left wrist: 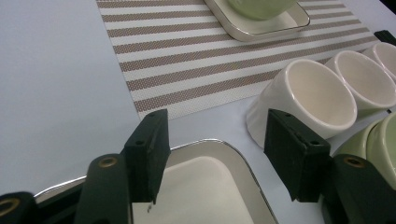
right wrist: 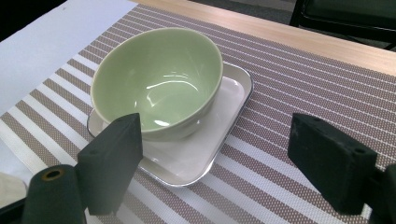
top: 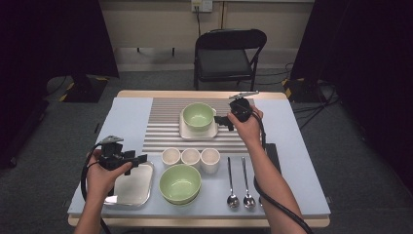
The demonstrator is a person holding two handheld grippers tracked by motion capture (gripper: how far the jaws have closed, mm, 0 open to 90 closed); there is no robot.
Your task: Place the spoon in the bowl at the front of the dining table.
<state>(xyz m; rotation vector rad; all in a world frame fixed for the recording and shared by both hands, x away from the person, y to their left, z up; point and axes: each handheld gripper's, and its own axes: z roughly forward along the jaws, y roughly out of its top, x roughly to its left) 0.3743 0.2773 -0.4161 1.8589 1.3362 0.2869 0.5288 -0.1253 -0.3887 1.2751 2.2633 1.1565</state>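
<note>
My left gripper (top: 139, 158) hovers over the far edge of a square steel tray (top: 131, 187) at the table's front left. In the left gripper view its jaws (left wrist: 215, 154) stand apart above the tray's rim (left wrist: 219, 142), and nothing is pressed between them. My right gripper (top: 221, 122) is open at the right side of a green bowl (top: 198, 116) that sits on a square white plate (top: 187, 132) on the striped mat (top: 160, 126). The right gripper view looks between the wide jaws (right wrist: 224, 154) at that bowl (right wrist: 156, 79) and plate (right wrist: 205, 154).
Three cream cups (top: 190, 157) stand in a row at mid-table; the nearest (left wrist: 308, 98) is just right of the tray. A second green bowl (top: 180, 183) sits at the front. Two spoons (top: 239, 192) lie to its right. A folding chair (top: 229, 53) stands behind the table.
</note>
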